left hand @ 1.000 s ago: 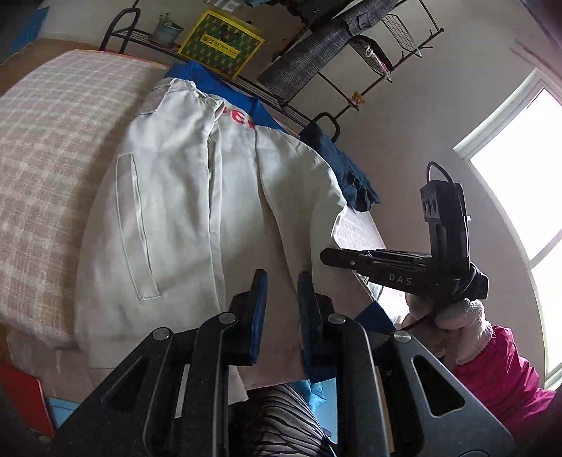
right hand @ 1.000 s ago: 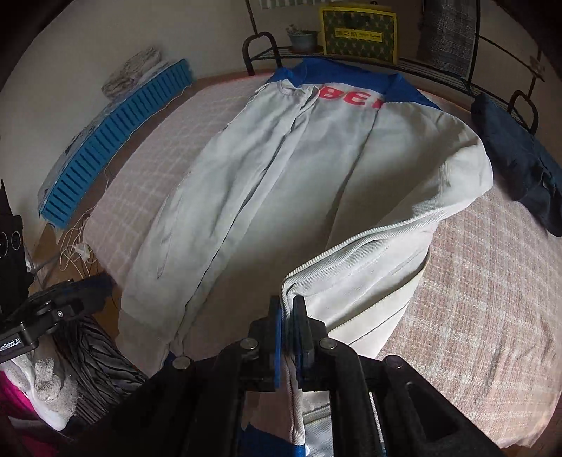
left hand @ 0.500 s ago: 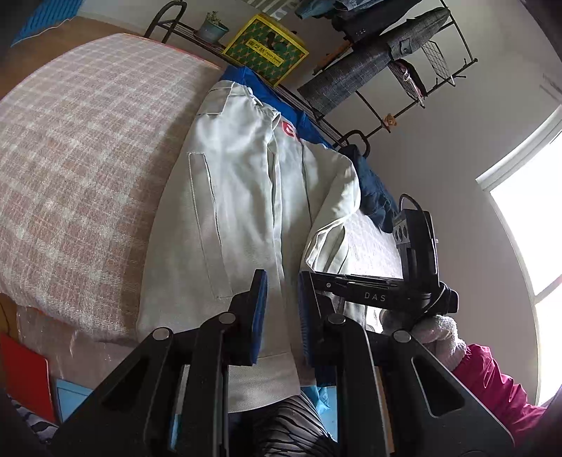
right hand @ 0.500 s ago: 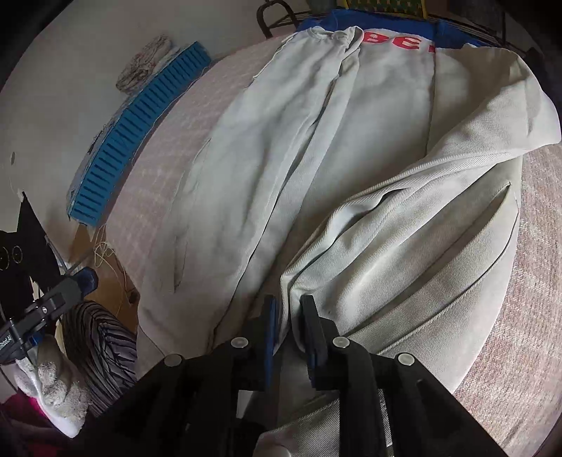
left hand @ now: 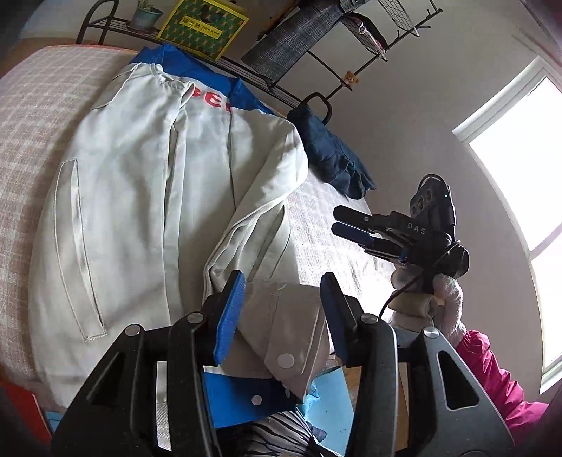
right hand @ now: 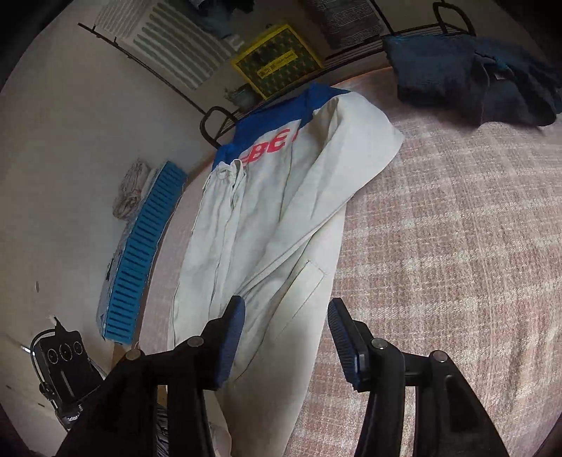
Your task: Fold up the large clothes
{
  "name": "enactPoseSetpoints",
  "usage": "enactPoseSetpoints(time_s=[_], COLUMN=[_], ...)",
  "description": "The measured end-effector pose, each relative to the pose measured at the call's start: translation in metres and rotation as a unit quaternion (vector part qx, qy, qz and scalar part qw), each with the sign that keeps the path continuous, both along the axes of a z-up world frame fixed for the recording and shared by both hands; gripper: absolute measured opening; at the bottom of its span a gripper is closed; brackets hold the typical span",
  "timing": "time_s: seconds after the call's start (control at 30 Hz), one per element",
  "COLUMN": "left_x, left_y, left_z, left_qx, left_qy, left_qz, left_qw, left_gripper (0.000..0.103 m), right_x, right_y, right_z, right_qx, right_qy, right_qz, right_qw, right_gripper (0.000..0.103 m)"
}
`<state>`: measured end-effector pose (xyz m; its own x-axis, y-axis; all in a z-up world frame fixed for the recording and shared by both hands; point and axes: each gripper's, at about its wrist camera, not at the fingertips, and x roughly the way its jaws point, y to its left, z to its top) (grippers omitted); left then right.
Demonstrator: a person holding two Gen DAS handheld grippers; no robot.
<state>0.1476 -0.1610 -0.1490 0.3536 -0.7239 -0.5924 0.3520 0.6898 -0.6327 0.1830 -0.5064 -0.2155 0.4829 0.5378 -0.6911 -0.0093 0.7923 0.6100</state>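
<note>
A large off-white jacket [left hand: 140, 197] with a blue yoke and red letters lies on the checked bed [left hand: 24, 116], its right side folded in over the middle. It also shows in the right wrist view [right hand: 267, 218]. My left gripper [left hand: 281, 306] is open, its fingers either side of the jacket's cuff with a snap button [left hand: 285, 360]. My right gripper [right hand: 286, 334] is open and empty above the jacket's near hem; in the left wrist view it [left hand: 337, 219] hovers right of the jacket over the bed.
A dark blue garment [right hand: 470, 77] lies at the bed's far right corner. A black metal rack [left hand: 267, 81] with a yellow box [left hand: 202, 26] stands behind the bed. A blue slatted panel [right hand: 140, 267] leans by the wall at left.
My right gripper has let go of the jacket's edge, opened wide and drawn back to the right. My left gripper has opened from nearly shut and now straddles the cuff.
</note>
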Motion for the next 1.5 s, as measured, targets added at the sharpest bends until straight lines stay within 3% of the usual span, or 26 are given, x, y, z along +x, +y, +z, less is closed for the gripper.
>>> enactPoseSetpoints(time_s=[0.07, 0.17, 0.33, 0.5, 0.6, 0.7, 0.73, 0.8, 0.87, 0.97, 1.1, 1.27, 1.4, 1.47, 1.5], left_x=[0.017, 0.033, 0.024, 0.008, -0.001, -0.009, -0.012, -0.019, -0.027, -0.033, -0.037, -0.028, -0.030, -0.031, -0.032], left_y=[-0.022, -0.057, -0.095, -0.080, -0.062, -0.054, -0.054, -0.053, -0.049, -0.040, -0.029, -0.028, -0.029, -0.027, -0.026], left_z=[0.010, 0.015, -0.012, -0.057, -0.071, -0.069, -0.068, -0.067, -0.068, -0.070, -0.073, -0.074, -0.076, -0.075, -0.074], left_qx=[-0.005, 0.010, 0.092, 0.149, 0.151, 0.144, 0.145, 0.148, 0.145, 0.124, 0.099, 0.086, 0.083, 0.079, 0.075], left_qy=[0.002, 0.019, 0.034, 0.068, 0.081, 0.074, 0.069, 0.058, 0.052, 0.055, 0.066, 0.066, 0.061, 0.062, 0.062], left_qz=[-0.039, -0.091, -0.173, -0.170, -0.157, -0.152, -0.153, -0.156, -0.155, -0.147, -0.142, -0.143, -0.145, -0.144, -0.142], left_qw=[0.9992, 0.9956, 0.9801, 0.9718, 0.9726, 0.9750, 0.9751, 0.9749, 0.9758, 0.9797, 0.9827, 0.9838, 0.9841, 0.9845, 0.9850], left_gripper=[0.050, 0.050, 0.050, 0.050, 0.050, 0.047, 0.047, 0.047, 0.047, 0.047, 0.047, 0.047, 0.047, 0.047, 0.047], right_x=[0.012, 0.034, 0.073, 0.116, 0.135, 0.152, 0.155, 0.158, 0.165, 0.174, 0.198, 0.236, 0.258, 0.269, 0.268], right_y=[-0.022, -0.045, -0.072, -0.077, -0.077, -0.066, -0.062, -0.055, -0.040, -0.007, 0.052, 0.122, 0.160, 0.170, 0.173], right_z=[-0.007, -0.018, -0.042, -0.066, -0.080, -0.079, -0.075, -0.057, -0.030, 0.010, 0.034, 0.021, -0.017, -0.037, -0.038], right_qx=[0.000, 0.037, 0.114, 0.169, 0.203, 0.221, 0.222, 0.197, 0.137, 0.030, -0.093, -0.165, -0.183, -0.169, -0.168], right_qy=[0.005, 0.004, 0.012, 0.016, 0.020, 0.008, 0.005, -0.008, -0.024, -0.049, -0.048, -0.022, 0.013, 0.044, 0.036], right_qz=[-0.029, -0.071, -0.132, -0.161, -0.175, -0.166, -0.160, -0.146, -0.123, -0.077, -0.022, 0.030, 0.060, 0.069, 0.064], right_qw=[1.000, 0.997, 0.985, 0.972, 0.963, 0.961, 0.962, 0.969, 0.983, 0.995, 0.994, 0.986, 0.981, 0.982, 0.983], right_gripper=[0.058, 0.065, 0.069, 0.069, 0.069, 0.053, 0.036, 0.023, 0.011, 0.008, 0.006, 0.006, 0.009, 0.029, 0.034])
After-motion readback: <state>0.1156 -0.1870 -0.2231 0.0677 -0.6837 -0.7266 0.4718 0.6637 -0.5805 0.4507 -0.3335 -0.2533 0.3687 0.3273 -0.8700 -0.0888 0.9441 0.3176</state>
